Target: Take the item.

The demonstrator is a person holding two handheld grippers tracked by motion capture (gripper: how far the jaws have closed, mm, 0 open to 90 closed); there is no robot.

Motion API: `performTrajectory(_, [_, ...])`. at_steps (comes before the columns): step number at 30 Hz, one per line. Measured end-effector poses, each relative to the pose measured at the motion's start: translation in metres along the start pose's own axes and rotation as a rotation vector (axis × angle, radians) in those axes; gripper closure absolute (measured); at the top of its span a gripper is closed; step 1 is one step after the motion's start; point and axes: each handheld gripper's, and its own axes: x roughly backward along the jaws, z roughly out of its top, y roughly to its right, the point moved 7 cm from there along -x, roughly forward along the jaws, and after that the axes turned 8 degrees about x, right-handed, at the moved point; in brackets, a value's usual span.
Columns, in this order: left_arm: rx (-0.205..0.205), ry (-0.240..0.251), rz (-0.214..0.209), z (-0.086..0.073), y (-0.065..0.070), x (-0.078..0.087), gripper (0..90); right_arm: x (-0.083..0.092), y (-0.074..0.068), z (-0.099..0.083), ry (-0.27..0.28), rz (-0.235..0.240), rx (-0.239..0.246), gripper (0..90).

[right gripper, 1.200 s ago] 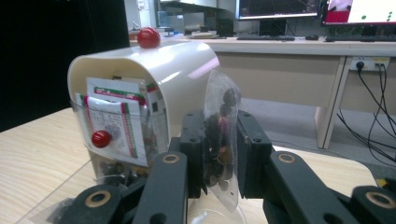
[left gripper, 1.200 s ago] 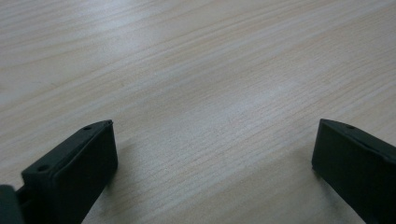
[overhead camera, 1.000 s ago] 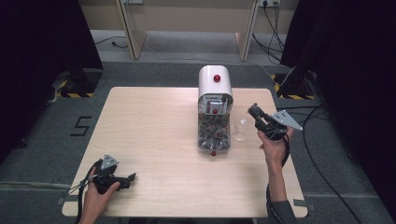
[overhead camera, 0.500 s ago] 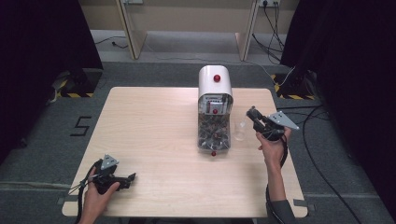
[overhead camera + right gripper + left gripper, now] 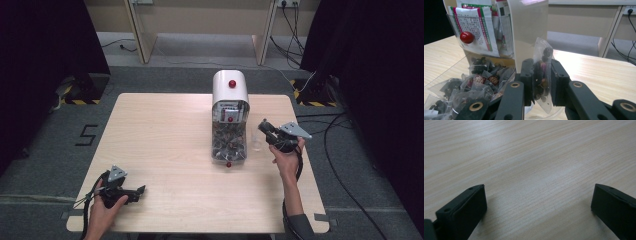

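At the lower left of the high view the left gripper (image 5: 140, 189) rests on the table (image 5: 165, 140), jaws wide apart and empty. Right of centre beside the dispenser (image 5: 230, 117), the right gripper (image 5: 542, 82) pinches a clear sachet (image 5: 542, 75) of dried bits above a glass rim. This looks like the carry step; next, probably, lowering and letting go into the glass.

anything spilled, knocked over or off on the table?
Nothing stands out. The white dispenser box with red knobs stands upright, its clear sachets inside the bin. The right gripper pinches one clear sachet of dark dried bits; the left gripper rests open on bare table.

Even overhead light falls on the table (image 5: 165, 135), its surroundings dark. Pale glare streaks the wood in the left gripper view. Near jaws look soft.
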Motion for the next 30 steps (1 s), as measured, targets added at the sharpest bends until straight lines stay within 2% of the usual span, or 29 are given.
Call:
performTrajectory(11, [0.0, 0.0, 0.0, 0.0, 0.0, 0.0, 0.0, -0.005, -0.002, -0.008, -0.03, 0.003, 0.01, 75.8])
performTrajectory(24, [0.0, 0.0, 0.0, 0.0, 0.0, 0.0, 0.0, -0.008, -0.002, -0.012, -0.044, 0.007, 0.009, 75.4])
performTrajectory(30, [0.0, 0.0, 0.0, 0.0, 0.0, 0.0, 0.0, -0.009, -0.005, -0.011, -0.039, 0.021, 0.01, 72.0])
